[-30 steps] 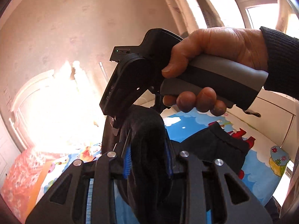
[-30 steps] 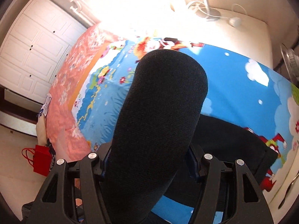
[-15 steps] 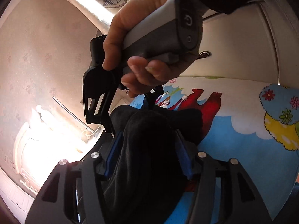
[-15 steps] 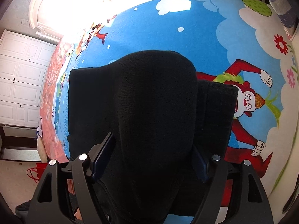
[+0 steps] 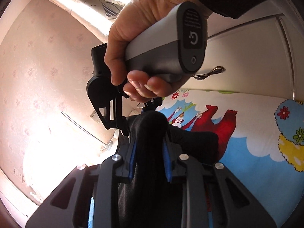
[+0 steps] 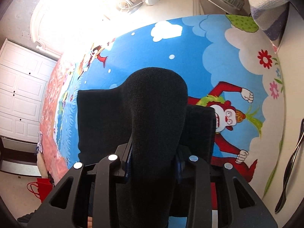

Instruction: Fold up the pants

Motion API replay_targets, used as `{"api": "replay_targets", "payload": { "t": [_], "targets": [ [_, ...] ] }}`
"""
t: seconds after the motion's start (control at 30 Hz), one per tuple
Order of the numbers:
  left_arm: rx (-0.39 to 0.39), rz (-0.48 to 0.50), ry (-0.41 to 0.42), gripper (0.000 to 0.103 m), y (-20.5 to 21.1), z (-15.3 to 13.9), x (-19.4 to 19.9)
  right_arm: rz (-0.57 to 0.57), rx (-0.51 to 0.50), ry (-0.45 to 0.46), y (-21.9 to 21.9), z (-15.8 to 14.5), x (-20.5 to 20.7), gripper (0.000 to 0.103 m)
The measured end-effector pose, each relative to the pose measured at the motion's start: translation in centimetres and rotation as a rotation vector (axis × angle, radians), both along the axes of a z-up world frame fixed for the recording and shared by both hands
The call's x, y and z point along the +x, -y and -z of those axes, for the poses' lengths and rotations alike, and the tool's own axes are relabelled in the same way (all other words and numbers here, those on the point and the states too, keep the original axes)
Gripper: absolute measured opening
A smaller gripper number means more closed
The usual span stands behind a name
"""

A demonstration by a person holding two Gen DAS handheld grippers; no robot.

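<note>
Here the black pants (image 6: 106,121) lie partly folded on the cartoon bedsheet (image 6: 190,53), a bunched fold of them clamped in each gripper, whose jaws have just been closing. The left gripper (image 5: 150,144) points nearly level, the right gripper (image 6: 153,148) steeply down. A hand (image 5: 140,43) grips the right gripper's grey handle before a white cabinet (image 5: 247,60).

The left gripper (image 5: 150,152) had just closed its jaws, pinching a bunch of black cloth. The right gripper (image 6: 153,159), gripped by a hand (image 5: 138,43), tilted steeply down; its jaws had also been closing on cloth.
</note>
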State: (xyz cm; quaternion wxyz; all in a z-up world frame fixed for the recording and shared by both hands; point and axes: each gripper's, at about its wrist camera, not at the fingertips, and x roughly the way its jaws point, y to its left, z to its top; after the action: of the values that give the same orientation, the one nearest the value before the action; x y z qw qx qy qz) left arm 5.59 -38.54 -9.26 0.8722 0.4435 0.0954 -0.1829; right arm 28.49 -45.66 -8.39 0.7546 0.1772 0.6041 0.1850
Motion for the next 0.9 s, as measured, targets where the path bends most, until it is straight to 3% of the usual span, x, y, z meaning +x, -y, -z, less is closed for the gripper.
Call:
{"api": "replay_targets", "payload": {
  "t": [0.1,0.17,0.23,0.27,0.3,0.33,0.37,0.4,0.43,0.5,0.6,0.67,0.73,0.8,0.9],
  "targets": [
    [0.054,0.036,-0.054,0.023,1.8,2.7,0.1,-0.007,-0.136,-0.020,0.4,2.5,-0.2,0.034],
    [0.077,0.053,-0.065,0.026,2.4,4.4,-0.3,-0.021,-0.225,0.028,-0.3,3.1,-0.5,0.035],
    [0.042,0.089,-0.089,0.043,1.6,3.7,-0.6,-0.041,-0.291,0.073,-1.1,2.8,-0.9,0.036],
    [0.014,0.125,-0.106,0.043,0.8,2.7,-1.0,-0.039,-0.311,0.077,-1.2,2.6,-1.0,0.037],
    [-0.024,0.169,-0.112,0.045,-0.6,1.5,-1.6,-0.034,-0.331,0.081,-1.2,2.4,-1.1,0.040],
    [-0.071,0.207,-0.127,0.058,-2.4,0.3,-2.5,-0.029,-0.357,0.088,-1.2,2.1,-1.2,0.051],
    [-0.130,0.232,-0.158,0.062,-4.8,-0.8,-3.2,-0.026,-0.396,0.097,-1.3,1.8,-1.3,0.070],
    [-0.188,0.238,-0.184,0.064,-7.6,-1.5,-4.0,-0.028,-0.460,0.112,-1.4,1.3,-1.4,0.079],
    [-0.236,0.223,-0.190,0.064,-10.4,-1.9,-4.7,-0.032,-0.535,0.142,-1.6,0.5,-1.5,0.084],
    [-0.288,0.142,-0.210,0.064,-15.8,-2.0,-5.8,-0.038,-0.629,0.194,-1.7,-1.4,-1.6,0.084],
    [-0.349,-0.010,-0.272,0.058,-23.5,-1.9,-6.4,0.049,-0.762,0.291,-2.7,-5.1,-1.9,0.087],
    [-0.397,-0.104,-0.341,0.052,-27.3,-1.2,-5.9,0.002,-0.707,0.361,-6.0,-6.7,-2.5,0.087],
    [-0.427,-0.140,-0.407,0.040,-29.2,-0.1,-5.3,-0.172,-0.611,0.374,-11.7,-6.3,-2.8,0.085],
    [-0.398,-0.120,-0.405,0.039,-29.1,1.0,-4.9,-0.299,-0.594,0.423,-17.5,-5.4,-3.0,0.085],
    [-0.344,-0.131,-0.425,0.039,-27.4,2.3,-3.3,-0.400,-0.614,0.443,-24.0,-3.1,-2.2,0.084]
  ]
}}
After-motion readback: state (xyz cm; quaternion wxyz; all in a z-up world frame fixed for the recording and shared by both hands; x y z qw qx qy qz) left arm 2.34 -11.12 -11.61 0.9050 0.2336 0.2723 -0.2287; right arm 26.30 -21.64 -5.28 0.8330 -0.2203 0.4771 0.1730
